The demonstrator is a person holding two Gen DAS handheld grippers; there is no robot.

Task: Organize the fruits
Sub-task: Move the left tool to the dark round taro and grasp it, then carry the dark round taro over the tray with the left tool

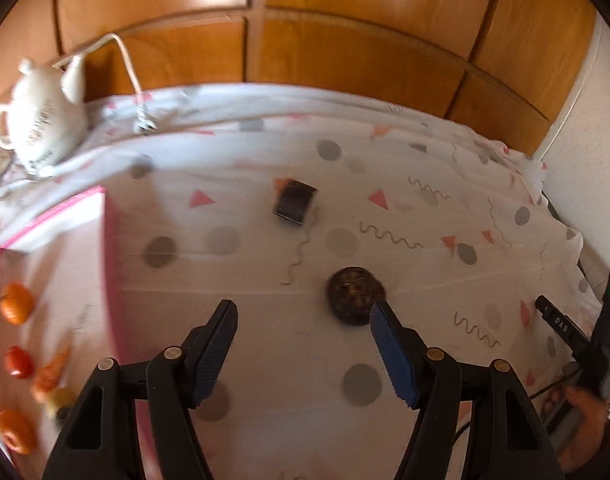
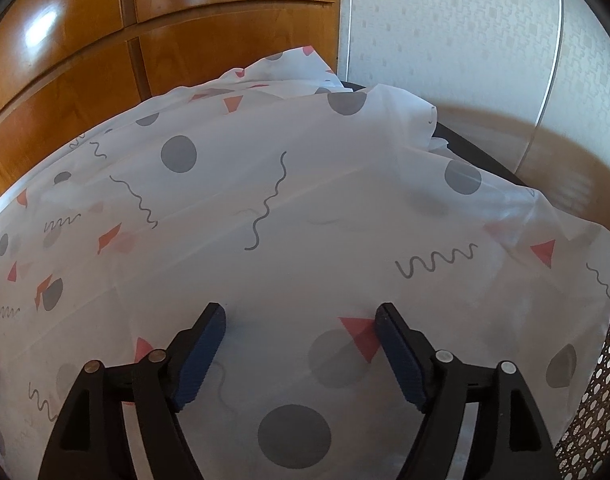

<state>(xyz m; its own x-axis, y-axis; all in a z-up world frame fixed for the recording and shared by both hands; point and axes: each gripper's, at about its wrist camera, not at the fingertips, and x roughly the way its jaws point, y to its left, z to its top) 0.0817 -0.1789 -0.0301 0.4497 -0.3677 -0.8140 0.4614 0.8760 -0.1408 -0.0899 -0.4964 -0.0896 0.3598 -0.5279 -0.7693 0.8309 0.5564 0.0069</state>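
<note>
Left wrist view, near to far. The left gripper (image 1: 303, 314) hangs over the patterned tablecloth (image 1: 265, 360) with its jaws spread apart and nothing between the blue pads (image 1: 393, 356). Just past the tip of the right-hand finger, at about one o'clock from the gap, lies a dark round fruit (image 1: 355, 294) with a mottled brown top; the fingertip overlaps its lower right edge in this view, and whether they touch cannot be told. At nine o'clock, along the left edge, a pink-rimmed white tray (image 1: 105, 264) holds blurred produce: an orange fruit (image 1: 17, 303), a small red fruit (image 1: 19, 361), a carrot-like orange piece (image 1: 53, 370) and a second orange fruit (image 1: 15, 430). At three o'clock, near the right edge, a hand (image 1: 585, 412) grips the black body of the other tool. Farther out, at twelve o'clock, a small dark box (image 1: 295, 202) sits on the cloth; at ten o'clock a white teapot (image 1: 41, 120) stands near the far table edge, with a white cable (image 1: 127, 60) beside it. Wooden cupboard panels (image 1: 345, 40) close the background. Right wrist view. The right gripper (image 2: 301, 320) is likewise released, jaws wide over bare cloth, no fruit within reach of its fingers; a perforated metal surface (image 2: 597, 400) shows at four o'clock.
</note>
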